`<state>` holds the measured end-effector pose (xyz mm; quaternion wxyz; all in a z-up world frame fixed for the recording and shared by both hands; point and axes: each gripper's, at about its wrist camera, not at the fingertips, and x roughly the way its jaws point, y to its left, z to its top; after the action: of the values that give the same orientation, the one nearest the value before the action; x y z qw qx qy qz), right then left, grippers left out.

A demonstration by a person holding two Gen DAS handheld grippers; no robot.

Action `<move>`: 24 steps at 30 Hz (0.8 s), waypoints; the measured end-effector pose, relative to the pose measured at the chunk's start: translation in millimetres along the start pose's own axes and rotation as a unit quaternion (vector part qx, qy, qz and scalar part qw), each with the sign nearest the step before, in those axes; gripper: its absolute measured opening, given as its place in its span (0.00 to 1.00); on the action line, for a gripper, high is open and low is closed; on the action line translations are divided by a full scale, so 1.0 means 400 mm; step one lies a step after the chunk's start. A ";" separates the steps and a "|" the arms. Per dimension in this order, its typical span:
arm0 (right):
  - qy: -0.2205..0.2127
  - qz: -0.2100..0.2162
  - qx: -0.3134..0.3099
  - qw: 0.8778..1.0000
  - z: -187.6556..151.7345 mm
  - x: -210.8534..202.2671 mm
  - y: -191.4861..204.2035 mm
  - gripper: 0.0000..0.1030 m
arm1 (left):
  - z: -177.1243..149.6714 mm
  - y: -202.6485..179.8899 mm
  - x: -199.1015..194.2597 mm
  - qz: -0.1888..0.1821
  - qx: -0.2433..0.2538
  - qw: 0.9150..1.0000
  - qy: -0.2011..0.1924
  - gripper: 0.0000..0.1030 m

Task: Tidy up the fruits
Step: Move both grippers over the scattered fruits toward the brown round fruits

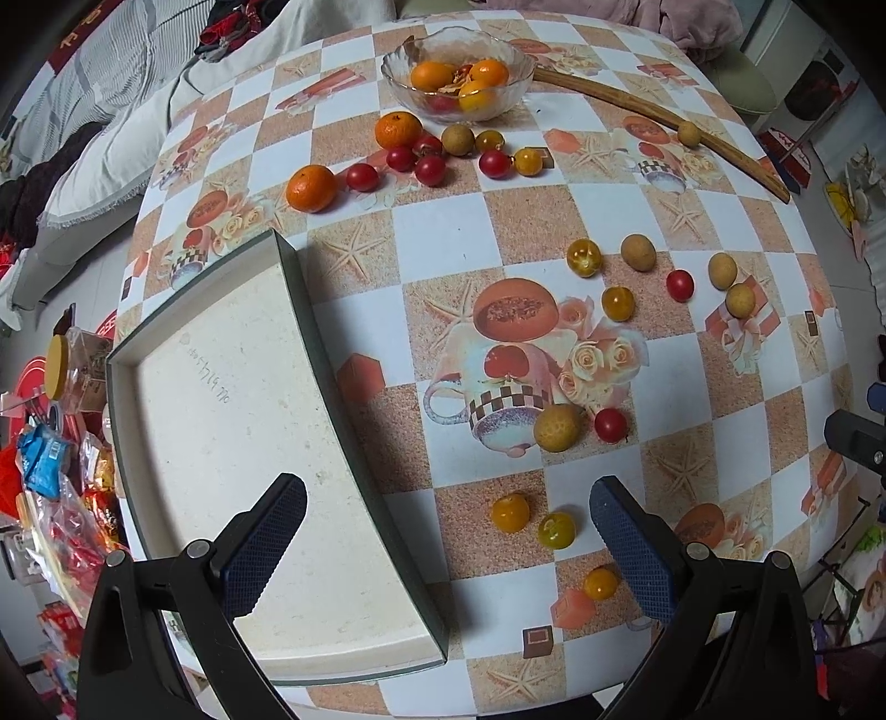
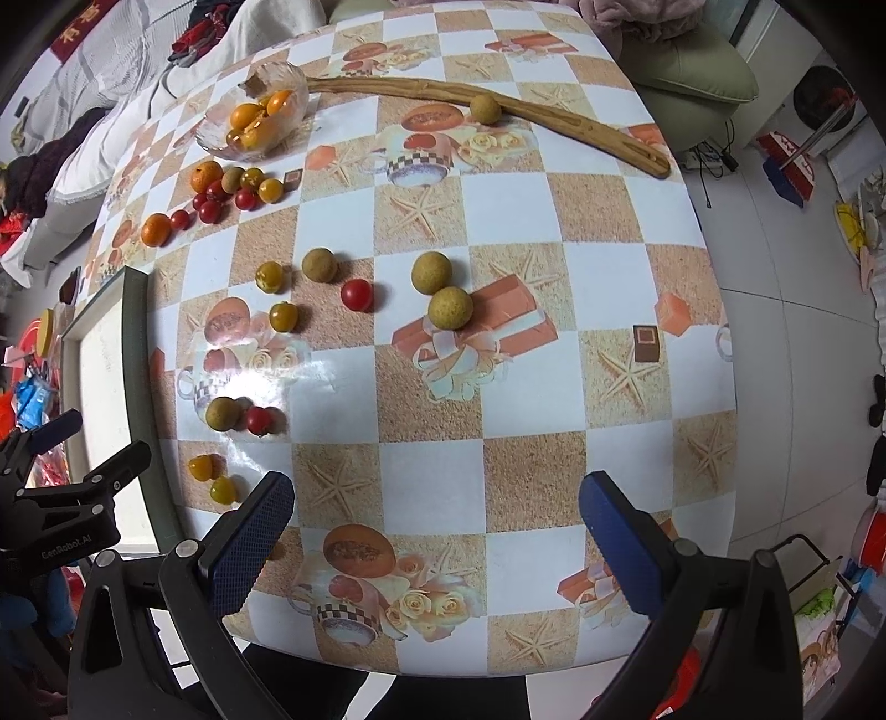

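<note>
Both the left tool (image 1: 448, 531) and right tool (image 2: 437, 531) hang spread wide, gripping nothing. The shallow white rectangular tray (image 1: 232, 354) lies bare; small round fruits (image 1: 637, 252) lie scattered across the checkered counter (image 1: 443, 232). Sorting appears barely begun: only the clear glass bowl (image 1: 498, 52) holds some.

The tray (image 2: 135, 354) (left side) is hidden behind the left hand-held gripper (image 2: 83, 443).
</note>
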<state>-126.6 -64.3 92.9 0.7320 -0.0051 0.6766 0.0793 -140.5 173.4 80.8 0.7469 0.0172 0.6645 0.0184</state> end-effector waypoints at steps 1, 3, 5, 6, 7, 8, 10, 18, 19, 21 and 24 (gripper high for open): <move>0.002 0.000 0.000 1.000 -0.002 0.005 -0.002 1.00 | 0.000 -0.002 0.007 0.000 0.001 1.000 0.001 1.00; 0.007 0.000 -0.001 1.000 -0.006 0.016 -0.004 1.00 | -0.001 -0.007 0.017 0.001 0.001 1.000 0.005 1.00; 0.011 -0.001 -0.002 1.000 -0.008 0.027 -0.006 1.00 | -0.001 -0.012 0.029 -0.001 0.001 1.000 0.008 1.00; 0.012 -0.001 -0.003 1.000 -0.008 0.033 -0.006 1.00 | -0.001 -0.016 0.037 -0.002 0.002 1.000 0.008 1.00; 0.014 -0.002 -0.004 1.000 -0.008 0.039 -0.006 1.00 | -0.002 -0.020 0.045 -0.002 0.003 1.000 0.008 1.00; 0.014 -0.002 -0.005 1.000 -0.008 0.044 -0.007 1.00 | -0.002 -0.024 0.052 -0.002 0.004 1.000 0.008 1.00; 0.015 -0.003 -0.007 1.000 -0.006 0.056 -0.010 1.00 | 0.000 -0.035 0.067 -0.003 0.009 1.000 0.008 1.00; 0.016 -0.004 -0.004 1.000 0.020 0.115 -0.023 1.00 | 0.008 -0.052 0.130 0.002 0.019 1.000 -0.001 1.00; 0.016 -0.004 -0.003 1.000 0.024 0.121 -0.024 1.00 | 0.008 -0.050 0.136 0.002 0.017 1.000 -0.001 1.00; 0.013 -0.003 -0.003 1.000 0.036 0.136 -0.028 1.00 | 0.009 -0.046 0.148 0.001 0.014 1.000 -0.003 0.93; 0.009 -0.001 -0.003 1.000 0.051 0.148 -0.031 1.00 | 0.007 -0.038 0.170 -0.001 0.015 1.000 -0.001 0.91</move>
<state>-100.6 -67.6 34.5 0.7258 -0.0091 0.6831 0.0807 -129.7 161.8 12.7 0.7469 0.0277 0.6643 0.0076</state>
